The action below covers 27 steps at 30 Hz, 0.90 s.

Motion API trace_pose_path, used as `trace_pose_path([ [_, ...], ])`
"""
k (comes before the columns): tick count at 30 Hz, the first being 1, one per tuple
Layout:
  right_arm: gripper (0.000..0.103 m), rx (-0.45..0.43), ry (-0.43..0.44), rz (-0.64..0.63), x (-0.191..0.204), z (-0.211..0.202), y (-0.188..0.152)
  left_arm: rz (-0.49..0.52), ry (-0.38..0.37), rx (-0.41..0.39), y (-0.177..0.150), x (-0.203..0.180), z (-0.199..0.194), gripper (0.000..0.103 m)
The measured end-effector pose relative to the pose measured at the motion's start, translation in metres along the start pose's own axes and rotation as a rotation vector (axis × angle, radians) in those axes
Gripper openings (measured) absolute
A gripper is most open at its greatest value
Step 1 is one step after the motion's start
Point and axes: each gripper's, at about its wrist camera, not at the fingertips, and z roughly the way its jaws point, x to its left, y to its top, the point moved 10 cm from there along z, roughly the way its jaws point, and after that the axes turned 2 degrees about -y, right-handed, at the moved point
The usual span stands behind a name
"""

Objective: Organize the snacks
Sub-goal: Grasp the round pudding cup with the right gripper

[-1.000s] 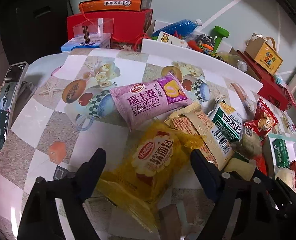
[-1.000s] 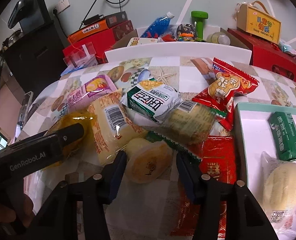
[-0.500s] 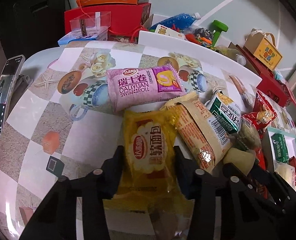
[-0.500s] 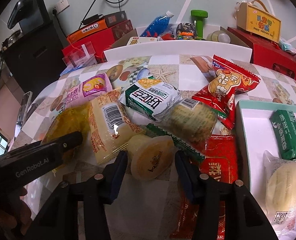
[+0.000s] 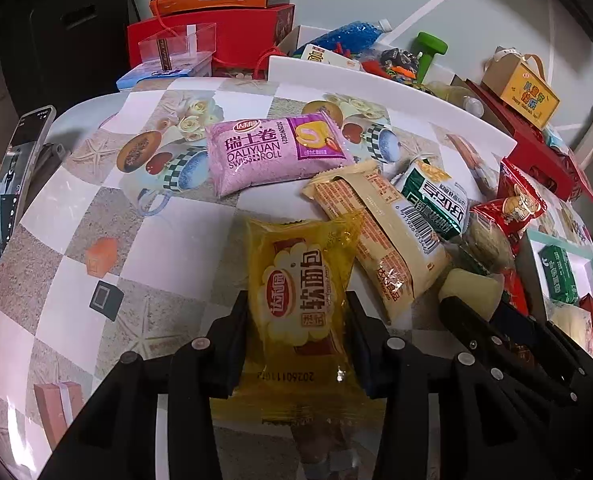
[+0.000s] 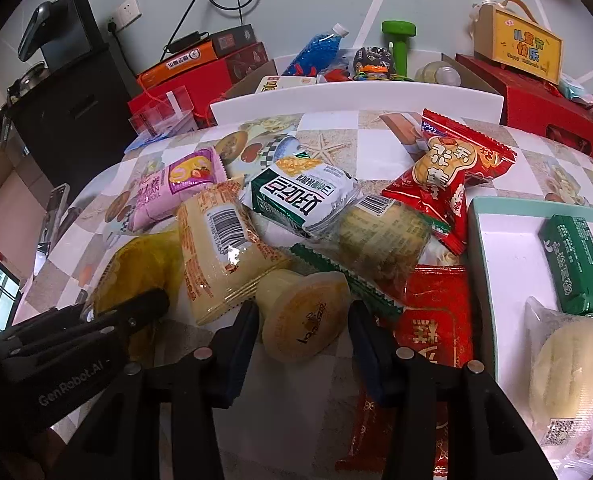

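Observation:
My left gripper (image 5: 296, 306) is shut on a yellow soft-bread packet (image 5: 296, 268) near the table's front edge, with both pads pressed into its sides. In the right wrist view, the jaws of my right gripper (image 6: 302, 314) are closing on a pale yellow jelly cup (image 6: 300, 328). The cup lies tipped with its lid toward the camera, and both pads touch it. Behind them lies a pile: a pink Swiss roll packet (image 5: 272, 152), a beige packet (image 5: 384, 232), a green-and-white packet (image 6: 300, 196) and a red packet (image 6: 444, 184). A white tray (image 6: 508, 264) on the right holds a green packet (image 6: 576, 264) and a wrapped bun (image 6: 568, 364).
A flat red packet (image 6: 432, 320) lies under the pile beside the tray. Red boxes (image 5: 216, 36), a yellow gift box (image 6: 524, 40) and a green dumbbell (image 6: 398, 40) crowd the back. A phone (image 5: 20, 160) stands at the left table edge.
My left gripper shut on the yellow packet, which swung straight between the fingers. The right gripper's jaws narrowed on the jelly cup, which tipped up from lying flat.

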Motion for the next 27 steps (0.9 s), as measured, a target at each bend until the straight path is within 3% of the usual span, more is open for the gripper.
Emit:
trace_pose_path([
  [15,0.049,-0.042,0.015,-0.006,0.003,-0.020,0.008,0.004,0.003,-0.028,0.004,-0.004,-0.011,0.044],
  [27,0.049,-0.114,0.019,-0.010,0.002,-0.051,0.022,0.021,-0.010,-0.130,0.023,-0.016,-0.050,0.044],
])
